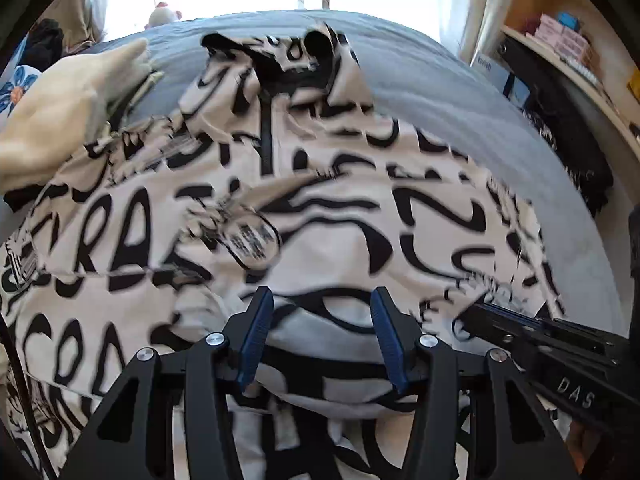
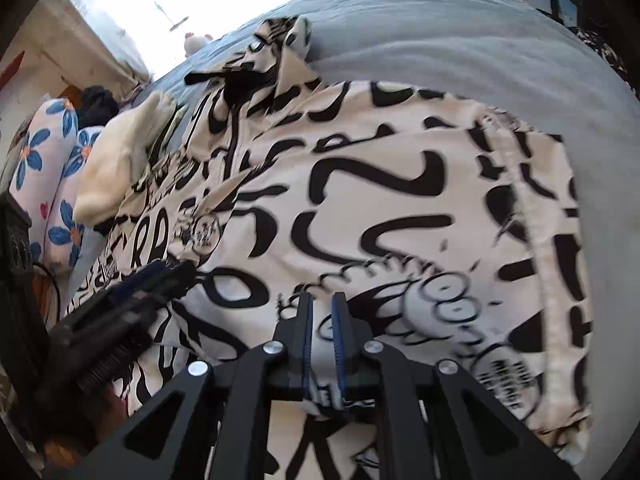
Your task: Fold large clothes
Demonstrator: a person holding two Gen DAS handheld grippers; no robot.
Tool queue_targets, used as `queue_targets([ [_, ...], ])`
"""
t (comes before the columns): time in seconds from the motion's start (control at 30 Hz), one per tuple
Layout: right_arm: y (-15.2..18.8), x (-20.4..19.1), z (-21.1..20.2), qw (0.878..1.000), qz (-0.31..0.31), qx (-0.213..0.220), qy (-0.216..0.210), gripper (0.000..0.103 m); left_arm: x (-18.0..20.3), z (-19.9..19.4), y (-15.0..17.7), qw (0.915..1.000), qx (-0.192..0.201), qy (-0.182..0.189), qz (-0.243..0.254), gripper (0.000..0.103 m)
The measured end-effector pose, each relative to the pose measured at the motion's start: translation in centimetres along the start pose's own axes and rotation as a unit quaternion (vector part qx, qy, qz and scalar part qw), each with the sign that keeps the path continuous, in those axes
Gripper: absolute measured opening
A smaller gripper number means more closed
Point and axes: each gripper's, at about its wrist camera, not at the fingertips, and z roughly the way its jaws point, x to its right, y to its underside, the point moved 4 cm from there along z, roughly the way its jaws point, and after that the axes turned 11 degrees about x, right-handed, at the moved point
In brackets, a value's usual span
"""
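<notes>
Jacket (image 1: 340, 208), cream with black lettering, is lying spread over the grey bed (image 1: 460, 92). Left gripper (image 1: 316, 340) is hovering with fingers released, nothing between them. Right gripper (image 2: 322, 336) is pinching a fold of jacket cloth. Advice: keep that pinch firm, draw the edge across evenly, smoothing wrinkles.

I can't read the motion-smeared lettering on the jacket (image 1: 328, 208), and its hem runs off my right-wrist view's bottom edge.

Black-and-white printed jacket (image 1: 320, 208) spread on grey bed (image 1: 460, 104), left gripper (image 1: 322, 304) parted above it, cream garment (image 1: 68, 112) far left
</notes>
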Motion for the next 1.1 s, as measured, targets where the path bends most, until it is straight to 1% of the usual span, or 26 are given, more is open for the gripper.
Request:
queue_targets([
  [0.07, 0.9, 0.5, 0.8, 1.000, 0.004, -0.015, 0.007, 0.010, 0.4, 1.0, 1.4, 0.9998, -0.014, -0.013, 0.006, 0.049],
  [0.1, 1.4, 1.1, 1.0, 1.000, 0.006, -0.019, 0.014, 0.010, 0.4, 1.4, 1.9, 0.9995, -0.015, -0.025, 0.014, 0.049],
  [0.13, 1.7, 1.9, 0.9, 1.000, 0.009, -0.019, 0.022, 0.010, 0.1, 1.6, 2.4, 0.9992, -0.014, -0.033, 0.019, 0.051],
  [0.17, 2.0, 2.7, 0.5, 0.999, 0.012, -0.016, 0.028, 0.010, -0.2, 1.7, 2.7, 0.9993, -0.013, -0.030, 0.017, 0.052],
  [0.2, 2.1, 3.6, 0.0, 0.999, 0.015, -0.010, 0.036, 0.010, -0.6, 1.5, 2.8, 0.9997, -0.010, -0.018, 0.011, 0.052],
  [0.23, 2.1, 5.2, -0.9, 0.998, 0.021, 0.000, 0.053, 0.010, -1.0, 1.3, 2.9, 0.9998, -0.009, -0.013, 0.008, 0.053],
  [0.27, 2.0, 6.5, -1.4, 0.997, 0.026, 0.006, 0.068, 0.010, -1.3, 1.2, 2.9, 0.9998, -0.009, -0.016, 0.009, 0.053],
  [0.33, 2.2, 9.3, -3.0, 0.995, 0.048, 0.022, 0.087, 0.010, -2.2, 1.0, 2.9, 0.9992, -0.006, -0.037, 0.016, 0.053],
  [0.4, 2.6, 11.7, -4.5, 0.993, 0.072, 0.031, 0.093, 0.009, -3.0, 0.7, 2.9, 0.9992, -0.004, -0.035, 0.016, 0.053],
  [0.5, 3.5, 13.2, -6.0, 0.992, 0.106, 0.035, 0.061, 0.009, -3.4, 0.3, 3.0, 0.9994, -0.006, -0.032, 0.015, 0.053],
  [0.57, 3.8, 13.0, -6.5, 0.991, 0.107, 0.039, 0.065, 0.009, -3.4, -0.1, 3.1, 0.9993, -0.007, -0.034, 0.015, 0.053],
  [0.63, 3.9, 12.3, -6.8, 0.991, 0.090, 0.042, 0.085, 0.010, -3.2, -0.6, 3.0, 0.9991, -0.006, -0.039, 0.014, 0.053],
  [0.67, 3.6, 11.9, -6.9, 0.991, 0.084, 0.044, 0.090, 0.014, -3.2, -0.9, 3.0, 0.9990, -0.005, -0.042, 0.013, 0.054],
  [0.7, 3.7, 11.4, -7.1, 0.992, 0.080, 0.047, 0.090, 0.024, -3.1, -1.2, 2.9, 0.9989, -0.004, -0.045, 0.012, 0.057],
  [0.73, 3.7, 11.3, -7.3, 0.992, 0.080, 0.050, 0.086, 0.031, -3.1, -1.6, 2.8, 0.9987, -0.002, -0.051, 0.011, 0.061],
  [0.77, 3.8, 11.0, -7.6, 0.992, 0.080, 0.053, 0.083, 0.043, -3.1, -1.9, 2.8, 0.9983, 0.002, -0.056, 0.011, 0.062],
  [0.8, 3.7, 10.6, -7.6, 0.992, 0.078, 0.056, 0.084, 0.048, -3.1, -2.5, 2.7, 0.9979, 0.008, -0.063, 0.013, 0.063],
  [0.9, 3.9, 9.1, -8.2, 0.991, 0.067, 0.065, 0.096, 0.049, -3.3, -4.0, 2.7, 0.9975, 0.015, -0.067, 0.013, 0.063],
  [0.97, 4.3, 8.6, -8.5, 0.991, 0.074, 0.065, 0.088, 0.049, -3.5, -5.1, 2.7, 0.9978, 0.020, -0.062, 0.007, 0.063],
  [1.1, 5.4, 7.9, -9.4, 0.991, 0.095, 0.062, 0.077, 0.049, -3.6, -7.4, 2.8, 0.9973, 0.032, -0.066, 0.001, 0.063],
])
